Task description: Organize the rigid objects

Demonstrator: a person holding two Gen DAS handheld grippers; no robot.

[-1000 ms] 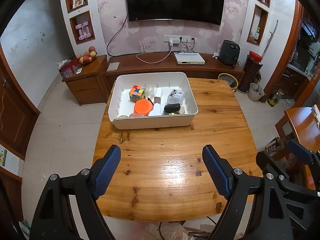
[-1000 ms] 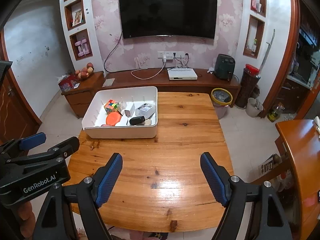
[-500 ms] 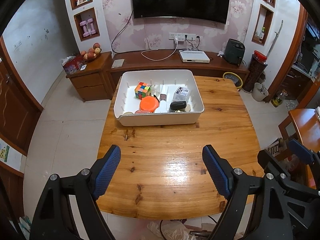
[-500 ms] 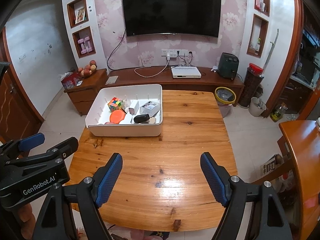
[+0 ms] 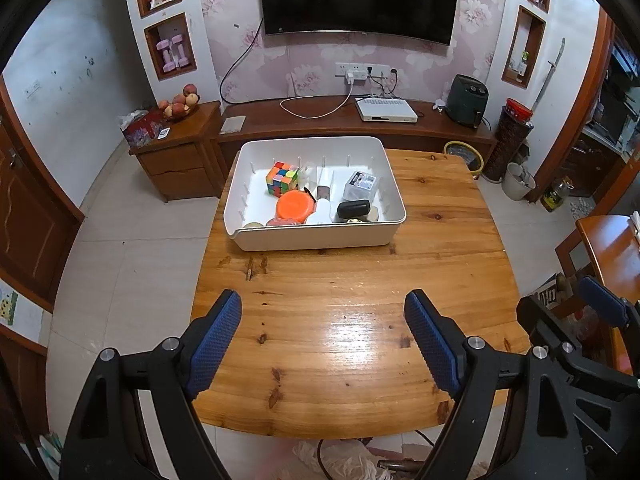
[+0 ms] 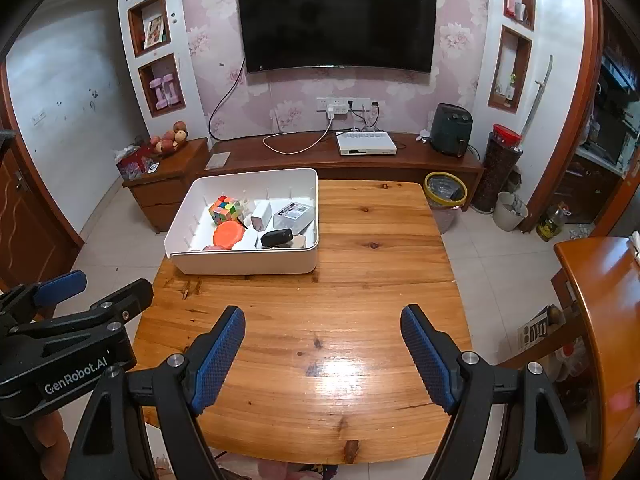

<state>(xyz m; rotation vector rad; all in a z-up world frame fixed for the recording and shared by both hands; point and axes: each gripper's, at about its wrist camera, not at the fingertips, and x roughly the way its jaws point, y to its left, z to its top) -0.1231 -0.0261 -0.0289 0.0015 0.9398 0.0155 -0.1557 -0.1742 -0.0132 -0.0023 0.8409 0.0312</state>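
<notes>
A white bin [image 5: 320,238] [image 6: 248,262] stands on the far left part of the wooden table [image 5: 352,320] [image 6: 360,292]. In it lie a colour cube [image 5: 282,178] [image 6: 224,209], an orange disc [image 5: 295,205] [image 6: 229,235], a black case [image 5: 353,209] [image 6: 277,237], a clear box [image 5: 361,185] [image 6: 292,214] and a white bottle [image 5: 320,210]. My left gripper [image 5: 323,308] is open and empty above the table's near half. My right gripper [image 6: 322,320] is open and empty, right of the left one.
A TV hangs on the far wall above a low wooden console [image 6: 344,160] with a white set-top box. A wooden side cabinet [image 5: 176,148] stands left of the table. A yellow-rimmed bin [image 6: 445,192] stands behind the table. Another wooden table [image 6: 600,300] is at the right.
Both grippers have pulled back and risen, so the bin and table look smaller and more of the room shows. Both stay open. The things in the bin have not moved.
</notes>
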